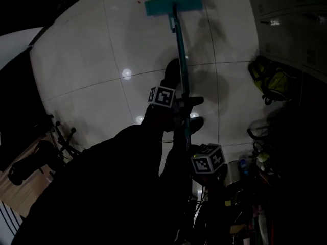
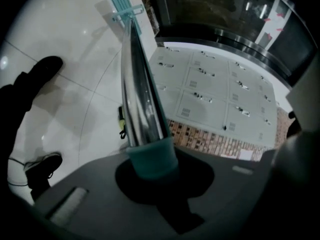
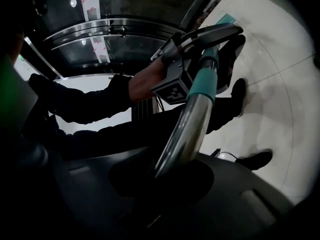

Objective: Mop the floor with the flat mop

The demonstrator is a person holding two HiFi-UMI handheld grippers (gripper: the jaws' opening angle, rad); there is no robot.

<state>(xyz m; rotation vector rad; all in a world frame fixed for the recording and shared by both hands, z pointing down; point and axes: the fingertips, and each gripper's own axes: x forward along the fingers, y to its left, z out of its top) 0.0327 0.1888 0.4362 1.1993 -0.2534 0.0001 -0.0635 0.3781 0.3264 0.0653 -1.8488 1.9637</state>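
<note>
the flat mop (image 1: 173, 6), head lying on the tiled floor (image 1: 102, 60) ahead, likely handles light, stiff and slick-poled; left gripper (image 2: 150, 171) clamps its teal collar (image 2: 152, 156), right gripper (image 3: 172, 166) clamps bare metal nearer the top.

The tiled floor (image 1: 92, 60) lies wide open left of the mop (image 1: 172, 6). Lockers (image 1: 294, 34) and a yellow bag (image 1: 271, 80) crowd its right side.

Left hand-held gripper (image 2: 150, 176) forward — jaws clamped on mop handle (image 2: 140, 94), right hand-held gripper (image 3: 162, 179) behind, clamped likewise
</note>
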